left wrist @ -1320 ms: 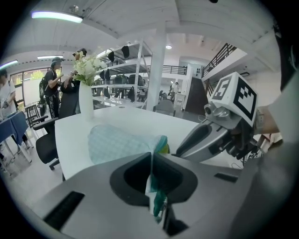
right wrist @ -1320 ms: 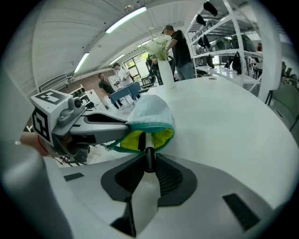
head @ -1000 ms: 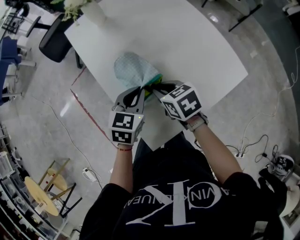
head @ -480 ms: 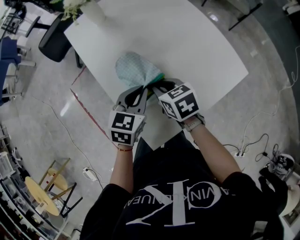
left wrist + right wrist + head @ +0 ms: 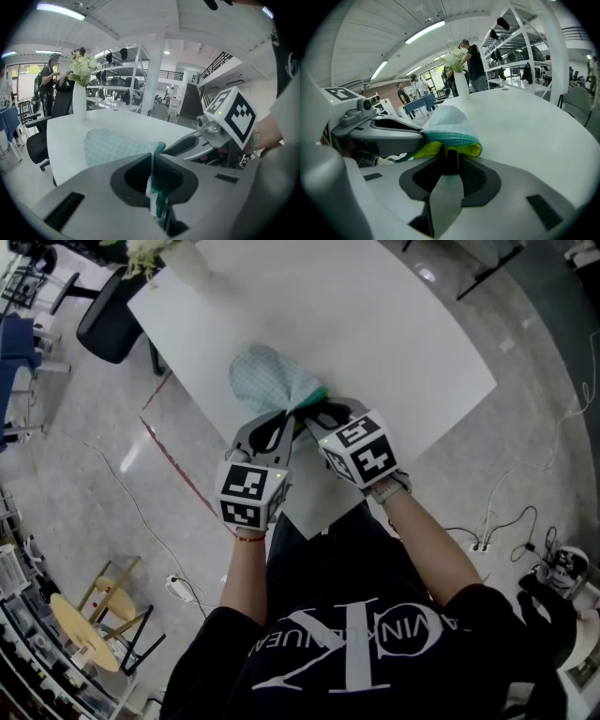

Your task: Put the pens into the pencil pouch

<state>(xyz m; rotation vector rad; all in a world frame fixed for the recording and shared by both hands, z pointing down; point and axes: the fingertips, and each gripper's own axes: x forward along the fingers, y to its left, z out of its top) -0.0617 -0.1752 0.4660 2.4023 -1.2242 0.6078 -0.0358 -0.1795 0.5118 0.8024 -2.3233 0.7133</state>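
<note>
A pale teal checked pouch (image 5: 267, 381) lies on the white table (image 5: 375, 334), with its mouth toward me. My left gripper (image 5: 281, 418) is shut on the near lip of that mouth; the teal edge is pinched between its tips (image 5: 151, 164). My right gripper (image 5: 315, 414) is at the mouth from the right. Its jaws are opening, with a black pen (image 5: 450, 157) still between the tips (image 5: 450, 166). The pen points into the yellow-lined opening (image 5: 466, 149). Most of the pen is hidden.
A white vase with flowers (image 5: 183, 263) stands at the table's far left corner. An office chair (image 5: 112, 320) is beside that corner. The table's near edge (image 5: 309, 521) runs just under both grippers. People and shelving show far behind in the gripper views.
My right gripper has tipped slightly at the pouch's mouth. The left gripper and the pouch have not moved.
</note>
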